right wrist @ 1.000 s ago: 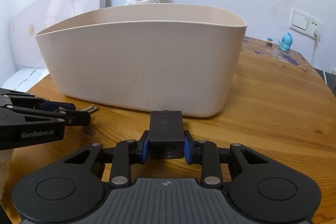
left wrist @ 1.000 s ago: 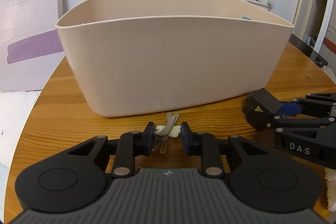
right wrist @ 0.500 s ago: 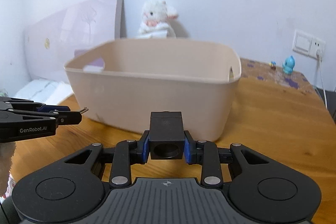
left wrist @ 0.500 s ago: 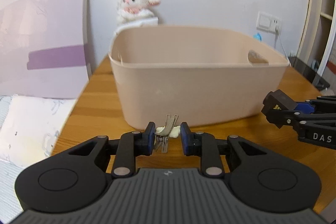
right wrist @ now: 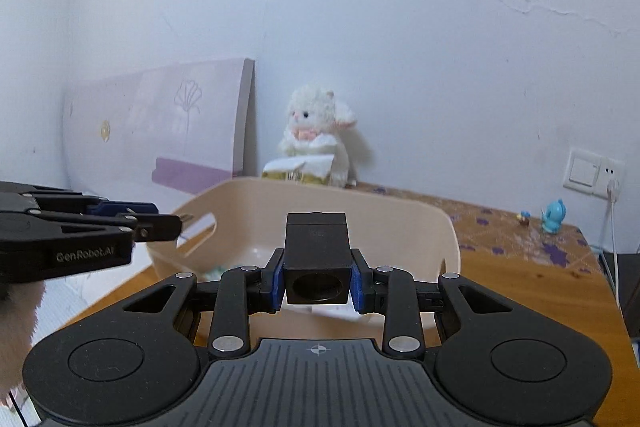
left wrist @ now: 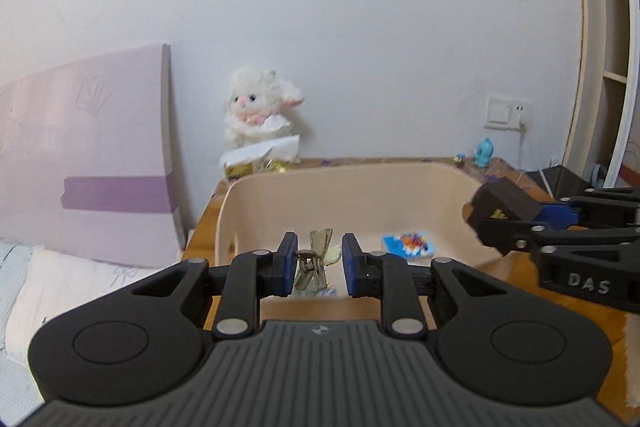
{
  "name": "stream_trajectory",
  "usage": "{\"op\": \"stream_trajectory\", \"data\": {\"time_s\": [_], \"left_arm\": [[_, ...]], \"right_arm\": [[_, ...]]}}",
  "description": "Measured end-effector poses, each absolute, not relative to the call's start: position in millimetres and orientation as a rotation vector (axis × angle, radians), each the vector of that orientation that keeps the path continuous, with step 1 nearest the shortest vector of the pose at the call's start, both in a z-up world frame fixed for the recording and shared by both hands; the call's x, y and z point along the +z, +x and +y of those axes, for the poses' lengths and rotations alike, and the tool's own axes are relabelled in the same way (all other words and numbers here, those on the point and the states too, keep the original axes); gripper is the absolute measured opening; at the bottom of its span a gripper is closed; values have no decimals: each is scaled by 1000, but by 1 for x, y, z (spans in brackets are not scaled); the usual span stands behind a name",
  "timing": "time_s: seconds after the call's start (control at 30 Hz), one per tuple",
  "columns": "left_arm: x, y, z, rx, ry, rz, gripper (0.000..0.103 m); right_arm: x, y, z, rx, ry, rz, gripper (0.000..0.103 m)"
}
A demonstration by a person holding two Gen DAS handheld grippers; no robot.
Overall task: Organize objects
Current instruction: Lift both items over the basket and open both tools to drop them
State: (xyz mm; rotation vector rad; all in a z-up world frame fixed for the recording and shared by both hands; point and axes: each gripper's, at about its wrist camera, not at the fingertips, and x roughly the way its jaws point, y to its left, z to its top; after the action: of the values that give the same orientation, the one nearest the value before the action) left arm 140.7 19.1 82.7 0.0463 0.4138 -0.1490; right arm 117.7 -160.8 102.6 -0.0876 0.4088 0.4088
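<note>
Left wrist view: left gripper raised above the beige bin's near rim, hair clip pinched between its fingers; carry step, release over the bin floor judged next. Right wrist view: right gripper clamped on black cube, likewise above the near rim, needing a forward reach before letting go.

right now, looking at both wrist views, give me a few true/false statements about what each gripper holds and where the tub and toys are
1. The right gripper is shut on a black box. True.
2. The left gripper holds nothing. False: a hair clip sits between its fingers.
3. The beige tub is empty. False: a blue packet lies inside.
4. A white plush lamb sits by the wall behind the tub. True.
</note>
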Motion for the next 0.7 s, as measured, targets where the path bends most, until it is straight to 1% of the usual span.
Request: {"op": "stream_trajectory", "data": {"time_s": [0.3,0.5,0.63,0.67,0.7], "left_arm": [[83,189,-8,-117,104,434,26],[60,229,-18,-36,142,524,26],[44,245,-17,12,152,595,26],[40,247,-16,22,155,613,27],[38,248,-14,26,154,625,28]], "right_arm": [[95,168,-159,358,-81,463,29],[71,194,-153,320,-110,528,29],[52,204,-152,318,-116,604,29],[48,204,-151,321,-123,619,33],[46,203,-151,318,-133,621,40]]}}
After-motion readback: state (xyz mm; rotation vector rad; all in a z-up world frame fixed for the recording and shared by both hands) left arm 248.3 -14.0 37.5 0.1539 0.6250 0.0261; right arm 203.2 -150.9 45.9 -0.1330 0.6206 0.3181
